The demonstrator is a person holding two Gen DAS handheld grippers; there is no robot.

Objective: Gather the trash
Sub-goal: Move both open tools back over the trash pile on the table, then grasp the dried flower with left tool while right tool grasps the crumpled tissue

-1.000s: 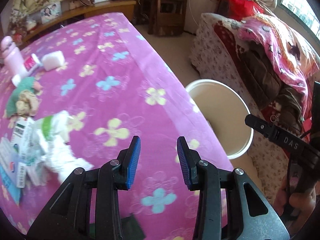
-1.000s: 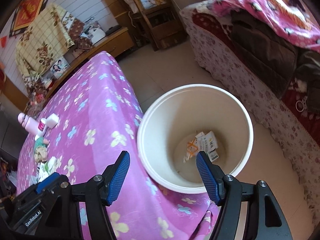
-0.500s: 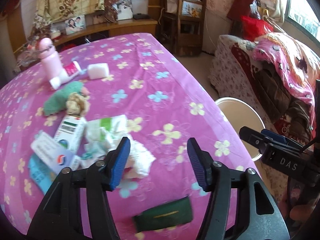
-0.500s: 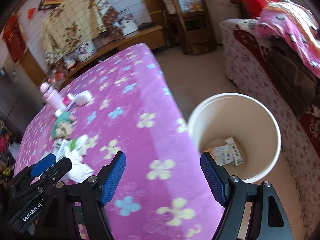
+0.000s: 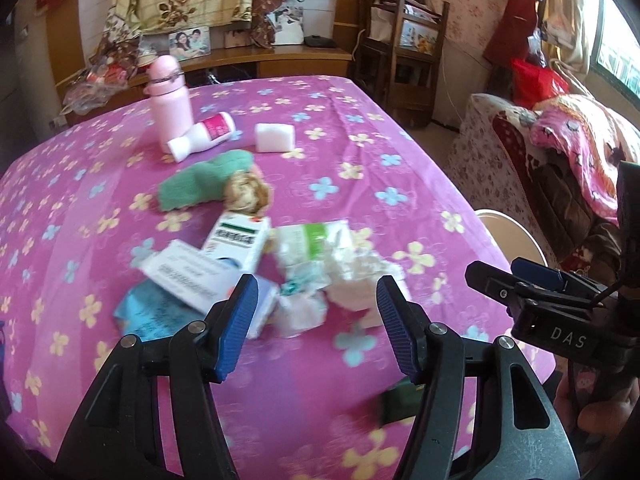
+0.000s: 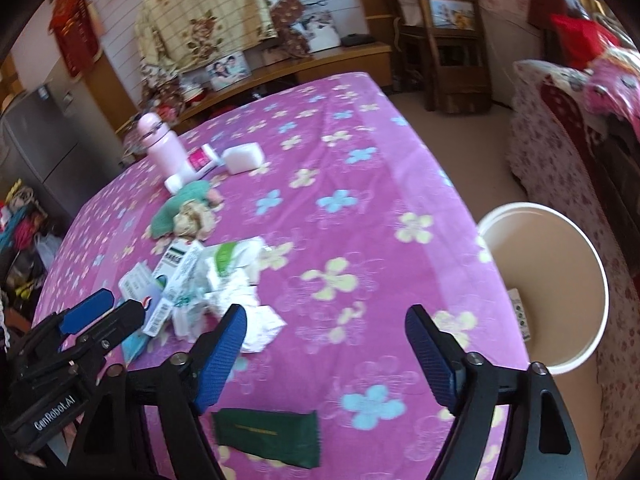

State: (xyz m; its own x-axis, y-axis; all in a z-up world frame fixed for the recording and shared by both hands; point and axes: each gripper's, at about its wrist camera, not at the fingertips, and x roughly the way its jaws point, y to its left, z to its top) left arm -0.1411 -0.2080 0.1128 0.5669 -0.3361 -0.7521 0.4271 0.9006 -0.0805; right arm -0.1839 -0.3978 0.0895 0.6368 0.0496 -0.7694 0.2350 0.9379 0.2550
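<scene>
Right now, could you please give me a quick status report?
Left hand-held gripper open, empty. Right hand-held gripper open, empty. Trash pile on table, bin beside it. Nothing blocking.

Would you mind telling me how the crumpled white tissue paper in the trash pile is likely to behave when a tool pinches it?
The crumpled white tissue looks soft and wrinkled, so it will probably squash flat rather than resist. It seems very light and may drag neighbouring scraps along, since it lies against the green-printed wrapper. It is unlikely to roll.
</scene>
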